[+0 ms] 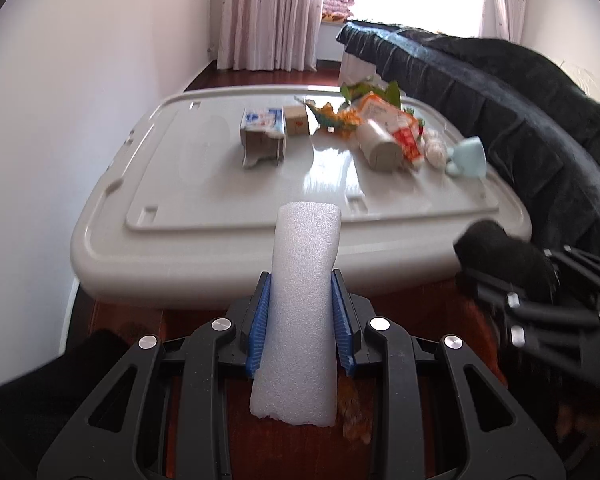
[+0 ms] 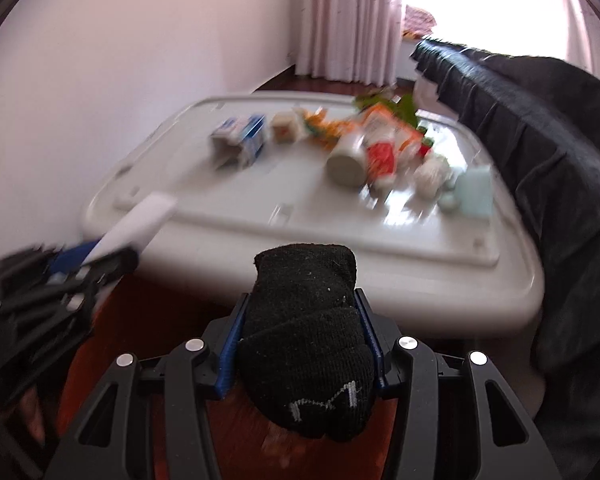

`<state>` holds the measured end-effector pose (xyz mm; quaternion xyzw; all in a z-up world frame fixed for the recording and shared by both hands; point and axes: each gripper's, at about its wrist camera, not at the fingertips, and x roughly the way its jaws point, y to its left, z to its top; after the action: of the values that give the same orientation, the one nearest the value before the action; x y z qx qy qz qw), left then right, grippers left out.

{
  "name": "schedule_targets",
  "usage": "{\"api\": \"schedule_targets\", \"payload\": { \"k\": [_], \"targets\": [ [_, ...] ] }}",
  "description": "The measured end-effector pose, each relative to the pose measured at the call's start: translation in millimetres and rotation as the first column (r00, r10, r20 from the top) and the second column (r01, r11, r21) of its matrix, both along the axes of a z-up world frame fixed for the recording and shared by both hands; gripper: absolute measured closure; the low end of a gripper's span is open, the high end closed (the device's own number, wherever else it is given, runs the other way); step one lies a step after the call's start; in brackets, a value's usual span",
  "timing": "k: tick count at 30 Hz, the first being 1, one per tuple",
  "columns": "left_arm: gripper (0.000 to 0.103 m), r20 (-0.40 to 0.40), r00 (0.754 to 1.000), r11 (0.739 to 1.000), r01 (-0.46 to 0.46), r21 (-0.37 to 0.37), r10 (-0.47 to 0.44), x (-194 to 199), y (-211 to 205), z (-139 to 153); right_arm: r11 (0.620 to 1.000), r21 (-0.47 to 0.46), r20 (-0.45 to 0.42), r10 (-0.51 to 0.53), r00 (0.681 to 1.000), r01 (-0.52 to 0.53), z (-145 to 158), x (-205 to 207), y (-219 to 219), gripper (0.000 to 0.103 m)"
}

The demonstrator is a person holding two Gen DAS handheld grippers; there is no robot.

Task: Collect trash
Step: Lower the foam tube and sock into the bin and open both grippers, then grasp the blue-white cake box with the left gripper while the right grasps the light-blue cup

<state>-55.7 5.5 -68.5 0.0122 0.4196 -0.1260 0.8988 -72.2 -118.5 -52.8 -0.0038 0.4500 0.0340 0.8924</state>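
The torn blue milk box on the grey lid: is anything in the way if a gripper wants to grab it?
The lid in front of the milk box is bare. But both grippers are full: the left gripper is shut on a white foam piece, the right gripper on a black sock.

Probably a home bedroom: curtains [image 1: 268, 12], dark sofa [image 1: 480, 92].

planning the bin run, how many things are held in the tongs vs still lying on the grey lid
held in tongs: 2 (white foam piece, black sock)
boxes on grey lid: 2 (blue carton, brown box)
roll: 1
blue cup: 1
wrappers, other bits: cannot count
total clear: 6
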Motion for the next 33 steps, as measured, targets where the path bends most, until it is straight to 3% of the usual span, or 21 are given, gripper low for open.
{"api": "schedule_targets", "payload": {
  "k": [7,16,19,20,23,33],
  "targets": [
    [0.075,-0.051,0.999,0.999,0.006,0.045,-0.004,-31,6,-17,0.999,0.001,-0.121,0.045,0.992,-0.045,-32,-40,27,0.053],
    [0.074,-0.119,0.993,0.998,0.020,0.061,-0.013,-50,4,-36,0.999,-0.003,-0.153,0.038,0.987,-0.039,-38,-51,34,0.051],
    [0.071,-0.123,0.992,0.998,0.010,0.058,-0.003,-50,4,-35,0.999,-0.024,-0.149,0.036,0.988,-0.040,-37,-54,36,0.030],
    [0.064,-0.129,0.992,0.999,0.003,0.045,0.003,-49,5,-34,0.999,-0.031,-0.138,0.031,0.990,-0.035,-35,-55,35,0.023],
    [0.032,-0.130,0.990,0.998,-0.046,0.042,0.051,-49,9,-32,0.999,-0.042,-0.095,0.014,0.995,-0.018,-26,-56,32,0.019],
    [0.026,-0.087,0.991,0.995,-0.100,-0.019,0.097,-32,27,-14,0.998,0.001,-0.035,-0.057,0.998,0.057,-10,-45,10,0.016]
  ]
}}
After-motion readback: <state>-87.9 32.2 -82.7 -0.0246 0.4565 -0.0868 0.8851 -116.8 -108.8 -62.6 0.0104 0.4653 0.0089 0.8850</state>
